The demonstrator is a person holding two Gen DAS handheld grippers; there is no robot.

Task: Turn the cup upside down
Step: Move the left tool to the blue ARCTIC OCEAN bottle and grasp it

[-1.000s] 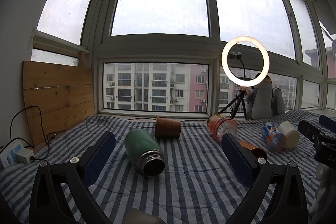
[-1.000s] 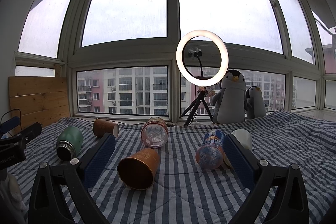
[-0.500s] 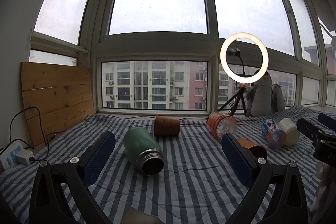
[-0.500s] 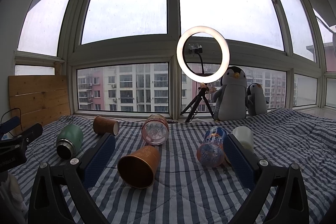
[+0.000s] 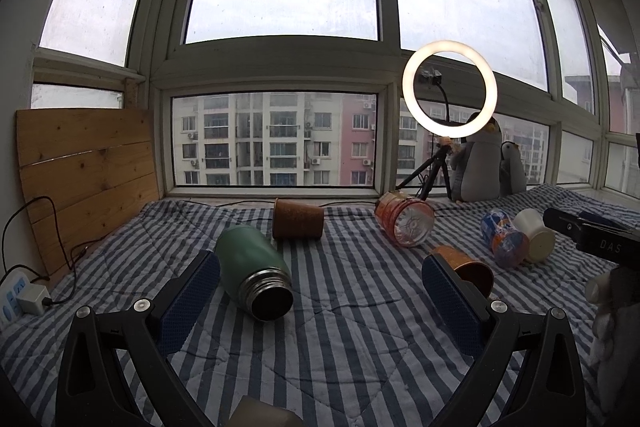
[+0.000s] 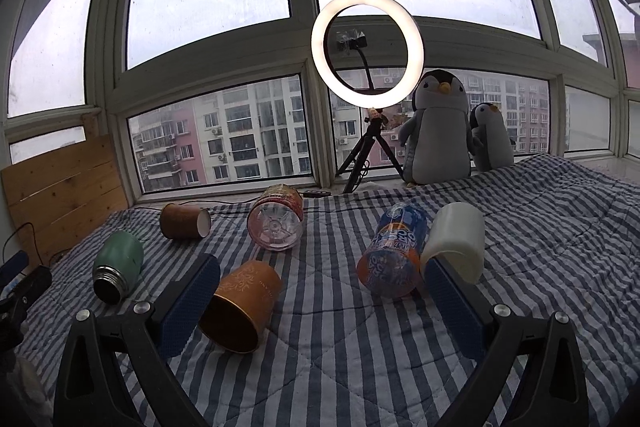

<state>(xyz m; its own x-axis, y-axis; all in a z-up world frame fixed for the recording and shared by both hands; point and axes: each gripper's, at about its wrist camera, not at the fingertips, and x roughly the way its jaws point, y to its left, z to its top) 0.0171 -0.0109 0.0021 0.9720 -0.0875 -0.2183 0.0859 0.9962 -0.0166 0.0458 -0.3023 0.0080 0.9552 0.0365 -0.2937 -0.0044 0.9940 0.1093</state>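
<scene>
Several cups lie on their sides on a striped quilt (image 5: 344,339). A green steel flask (image 5: 252,271) lies mouth toward me, just right of my left finger. My left gripper (image 5: 320,299) is open and empty. A brown paper cup (image 5: 298,219), a clear pink cup (image 5: 406,223), a copper cup (image 5: 468,267), a blue-orange cup (image 5: 502,239) and a white cup (image 5: 534,235) lie beyond. My right gripper (image 6: 320,299) is open and empty, with the copper cup (image 6: 244,303) by its left finger and the blue-orange cup (image 6: 394,255) and white cup (image 6: 456,243) by its right finger.
A lit ring light on a tripod (image 6: 366,47) and two plush penguins (image 6: 438,127) stand at the window sill. A wooden board (image 5: 84,163) leans at the left wall, with a power strip and cable (image 5: 20,299) below it. The windows close off the far side.
Both grippers have moved forward and down toward the quilt, so the cups look closer. The right gripper view has tilted. Both stay open and nothing has been grasped.
</scene>
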